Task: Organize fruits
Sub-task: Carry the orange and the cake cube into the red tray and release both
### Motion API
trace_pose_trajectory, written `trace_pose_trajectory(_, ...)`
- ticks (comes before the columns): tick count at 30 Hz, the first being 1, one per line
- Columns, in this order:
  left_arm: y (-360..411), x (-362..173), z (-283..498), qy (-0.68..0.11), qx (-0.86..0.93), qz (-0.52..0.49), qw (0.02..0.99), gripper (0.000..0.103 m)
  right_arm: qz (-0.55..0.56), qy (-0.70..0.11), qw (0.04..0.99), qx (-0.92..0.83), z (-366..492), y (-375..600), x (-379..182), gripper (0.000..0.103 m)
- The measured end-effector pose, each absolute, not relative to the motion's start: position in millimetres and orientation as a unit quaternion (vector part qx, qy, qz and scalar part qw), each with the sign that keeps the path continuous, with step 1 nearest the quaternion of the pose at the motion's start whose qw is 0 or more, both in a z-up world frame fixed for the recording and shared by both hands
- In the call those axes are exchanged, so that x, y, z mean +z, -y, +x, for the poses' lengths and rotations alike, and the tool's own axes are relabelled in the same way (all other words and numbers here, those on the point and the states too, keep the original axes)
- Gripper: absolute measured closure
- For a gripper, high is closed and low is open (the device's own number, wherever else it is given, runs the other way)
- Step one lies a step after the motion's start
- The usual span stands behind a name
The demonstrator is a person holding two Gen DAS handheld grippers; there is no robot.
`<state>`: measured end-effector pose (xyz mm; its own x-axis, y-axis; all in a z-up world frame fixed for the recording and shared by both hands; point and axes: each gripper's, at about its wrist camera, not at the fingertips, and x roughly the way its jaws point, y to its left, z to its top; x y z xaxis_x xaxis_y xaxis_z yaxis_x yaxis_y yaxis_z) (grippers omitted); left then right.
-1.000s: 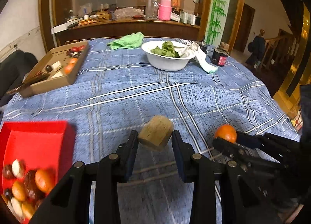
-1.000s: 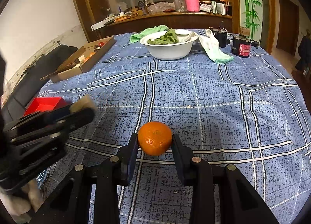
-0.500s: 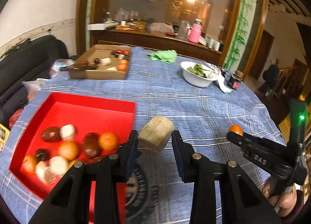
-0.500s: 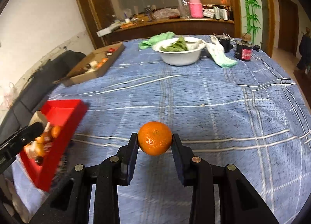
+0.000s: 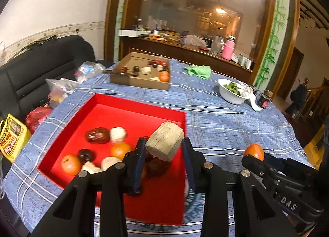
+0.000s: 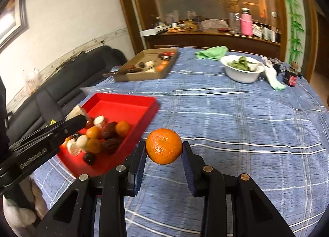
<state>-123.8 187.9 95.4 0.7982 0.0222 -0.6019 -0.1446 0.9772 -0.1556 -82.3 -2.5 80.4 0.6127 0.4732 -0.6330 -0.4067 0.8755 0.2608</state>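
Observation:
My left gripper [image 5: 163, 150] is shut on a pale tan block-shaped piece [image 5: 164, 144] and holds it above the near right part of the red tray [image 5: 135, 111]. The tray holds several oranges, dark red fruits and pale pieces. My right gripper [image 6: 164, 150] is shut on an orange [image 6: 164, 146] and holds it above the blue checked tablecloth, just right of the red tray [image 6: 125, 109]. The right gripper with its orange [image 5: 254, 151] shows at the right of the left wrist view. The left gripper [image 6: 76, 120] shows over the tray in the right wrist view.
A cardboard box [image 5: 141, 72] with more fruit stands at the far side of the table. A white bowl [image 5: 232, 92] of greens, a green cloth [image 5: 198, 71], a white cloth and a dark jar [image 5: 266, 100] lie far right. A black sofa [image 5: 41, 72] and bags are left.
Both grippers have swung left toward the red tray, each keeping its load. The left gripper has gone from beside the tray to above it. The right gripper has neared the tray's right edge.

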Motion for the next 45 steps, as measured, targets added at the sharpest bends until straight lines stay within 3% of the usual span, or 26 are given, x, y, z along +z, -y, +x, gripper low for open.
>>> trace_pose_trajectory(45, -289, 53, -130, -0.337, 0.113, -0.186, 0.916, 0.069, -0.007, -0.398, 0.862, 0.314, -94, -90, 65, 0.065)
